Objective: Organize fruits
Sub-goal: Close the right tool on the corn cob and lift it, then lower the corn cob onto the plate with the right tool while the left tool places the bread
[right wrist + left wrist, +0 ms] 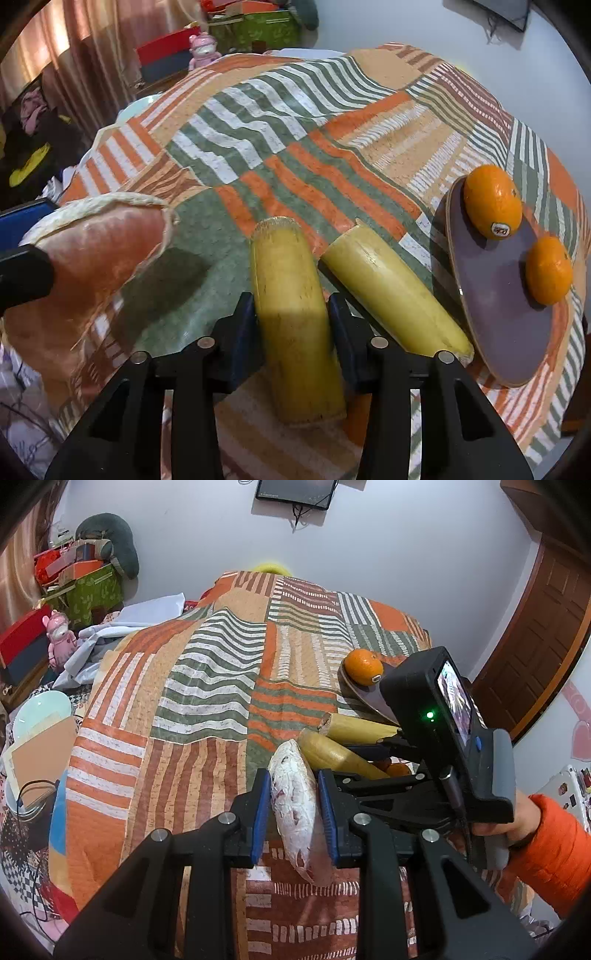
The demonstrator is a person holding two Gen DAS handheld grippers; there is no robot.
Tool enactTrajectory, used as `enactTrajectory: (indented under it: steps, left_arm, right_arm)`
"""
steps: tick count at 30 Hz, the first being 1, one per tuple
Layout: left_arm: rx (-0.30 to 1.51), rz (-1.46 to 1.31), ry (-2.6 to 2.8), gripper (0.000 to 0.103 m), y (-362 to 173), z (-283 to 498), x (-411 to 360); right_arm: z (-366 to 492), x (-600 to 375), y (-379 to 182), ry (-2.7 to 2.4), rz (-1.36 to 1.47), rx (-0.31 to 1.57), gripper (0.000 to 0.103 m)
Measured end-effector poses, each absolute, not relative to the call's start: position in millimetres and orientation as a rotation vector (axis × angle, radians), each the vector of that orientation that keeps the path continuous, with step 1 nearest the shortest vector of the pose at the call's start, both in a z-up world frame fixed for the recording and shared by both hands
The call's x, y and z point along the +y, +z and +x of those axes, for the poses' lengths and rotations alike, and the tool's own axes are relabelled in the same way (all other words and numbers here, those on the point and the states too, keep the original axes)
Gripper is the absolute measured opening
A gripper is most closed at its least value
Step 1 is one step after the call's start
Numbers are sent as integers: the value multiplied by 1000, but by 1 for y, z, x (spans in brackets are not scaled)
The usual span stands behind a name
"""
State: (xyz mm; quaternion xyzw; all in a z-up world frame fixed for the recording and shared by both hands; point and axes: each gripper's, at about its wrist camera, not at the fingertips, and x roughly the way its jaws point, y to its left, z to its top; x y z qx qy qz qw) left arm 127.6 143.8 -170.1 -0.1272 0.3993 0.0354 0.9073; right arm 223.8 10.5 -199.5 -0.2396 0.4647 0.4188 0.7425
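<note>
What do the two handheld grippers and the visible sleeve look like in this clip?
Both the left gripper and the right gripper have black angular frames with silver round pivot bolts and blue pads. The left wrist view shows the right unit's black camera, with a lit screen and green light, a grey handle, a black cable, and an orange padded sleeve.

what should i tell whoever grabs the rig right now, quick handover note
Left gripper: shut on a mesh-wrapped fruit, lifted above the cloth.
Right gripper: jaws around the left yellow stalk, which lies on the cloth; grip looks loose.
Second stalk lies beside it.
Done: two oranges on the purple board.
Left: place the wrapped fruit and both stalks.
</note>
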Motion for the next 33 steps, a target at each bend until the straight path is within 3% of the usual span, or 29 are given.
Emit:
enactTrajectory:
  steps: [4, 20, 33]
  left_arm:
    - [827, -261, 75, 26, -170, 131, 145]
    - [767, -211, 23, 26, -139, 166, 117]
    - [750, -144, -56, 26, -126, 243, 73]
  right_arm:
    - [222, 4, -193, 926, -459, 1009, 33]
    - [238, -80, -111, 809, -262, 843, 33]
    - [289, -134, -109, 644, -188, 821, 33]
